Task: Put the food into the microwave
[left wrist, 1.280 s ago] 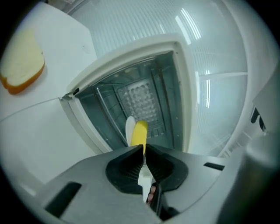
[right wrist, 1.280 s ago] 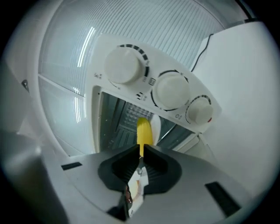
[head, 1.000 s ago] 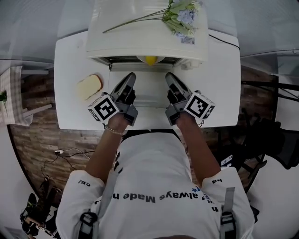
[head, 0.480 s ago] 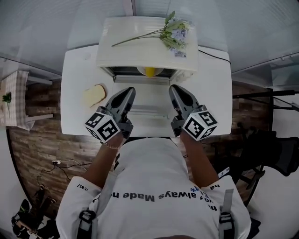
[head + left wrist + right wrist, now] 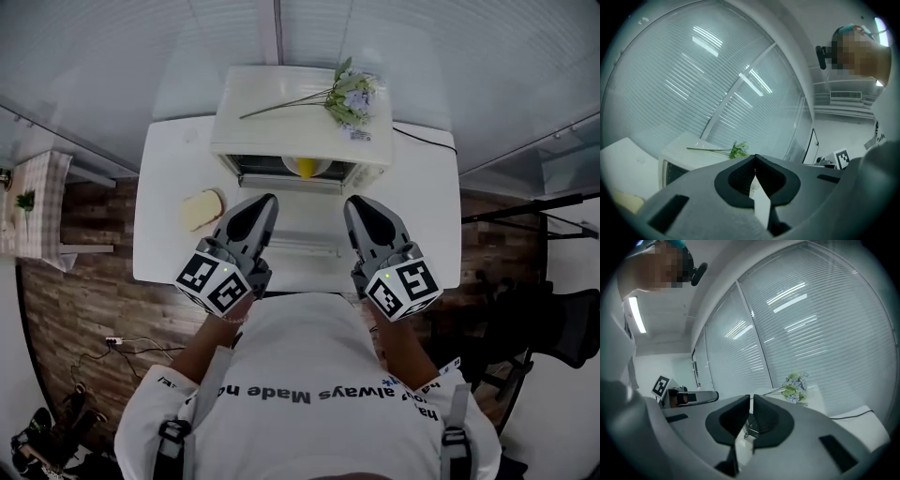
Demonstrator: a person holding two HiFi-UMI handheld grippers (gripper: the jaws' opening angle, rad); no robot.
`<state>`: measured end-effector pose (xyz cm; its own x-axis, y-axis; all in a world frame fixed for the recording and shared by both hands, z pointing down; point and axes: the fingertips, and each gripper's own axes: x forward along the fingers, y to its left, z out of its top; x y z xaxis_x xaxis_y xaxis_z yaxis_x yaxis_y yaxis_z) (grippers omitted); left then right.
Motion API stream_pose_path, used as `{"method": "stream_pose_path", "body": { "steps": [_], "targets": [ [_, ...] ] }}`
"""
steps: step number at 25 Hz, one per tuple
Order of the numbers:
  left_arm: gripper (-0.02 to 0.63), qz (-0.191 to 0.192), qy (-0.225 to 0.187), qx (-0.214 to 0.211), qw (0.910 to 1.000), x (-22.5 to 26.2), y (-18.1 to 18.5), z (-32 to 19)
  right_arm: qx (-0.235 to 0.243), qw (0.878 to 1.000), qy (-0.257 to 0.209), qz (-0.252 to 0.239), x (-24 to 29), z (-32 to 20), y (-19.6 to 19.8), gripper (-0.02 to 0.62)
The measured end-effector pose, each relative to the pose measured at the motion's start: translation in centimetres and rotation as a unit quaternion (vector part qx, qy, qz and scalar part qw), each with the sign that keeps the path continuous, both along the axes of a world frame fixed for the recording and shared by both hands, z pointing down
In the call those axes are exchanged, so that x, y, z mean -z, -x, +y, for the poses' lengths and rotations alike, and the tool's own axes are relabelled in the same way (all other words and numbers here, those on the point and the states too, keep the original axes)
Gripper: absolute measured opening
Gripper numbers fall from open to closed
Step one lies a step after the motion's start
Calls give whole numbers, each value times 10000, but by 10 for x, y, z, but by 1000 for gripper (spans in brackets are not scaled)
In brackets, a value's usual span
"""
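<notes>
Both grippers have pulled back from the microwave mouth toward the body, and the head view sits higher now.

White table (image 5: pixel 157 178), cream microwave (image 5: pixel 281 127) at its far edge, door (image 5: pixel 305 217) dropped open flat. Left gripper (image 5: pixel 269 200) and right gripper (image 5: pixel 353 202) flank the door, each with jaws pressed together and nothing between them. Flower sprig (image 5: pixel 345 97) lies on the microwave roof. Bread slice (image 5: pixel 202 208) is on the table left of the door. Yellow food (image 5: pixel 305 168) is inside the cavity, on what looks like a plate.

Status, as a judgement: yellow item loaded. Bread probably still to go in, door not yet closed.
</notes>
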<state>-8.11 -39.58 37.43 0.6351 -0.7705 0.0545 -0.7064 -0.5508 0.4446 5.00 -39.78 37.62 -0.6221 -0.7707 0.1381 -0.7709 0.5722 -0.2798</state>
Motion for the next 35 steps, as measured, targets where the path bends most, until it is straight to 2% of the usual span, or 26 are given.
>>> {"method": "stream_pose_path", "body": {
  "steps": [9, 17, 22, 35],
  "targets": [
    [11, -306, -418, 100, 9986, 36, -3, 17, 134, 9988, -445, 178, 46, 20, 7, 26],
    [11, -220, -475, 169, 9985, 50, -3, 24, 156, 9972, -640, 347, 68, 34, 9, 26],
    [11, -215, -559, 208, 9980, 56, -2, 25, 110, 9984, -525, 158, 67, 34, 6, 26],
    [11, -138, -514, 159, 9985, 55, -3, 25, 149, 9974, -623, 328, 70, 37, 12, 26]
  ]
}}
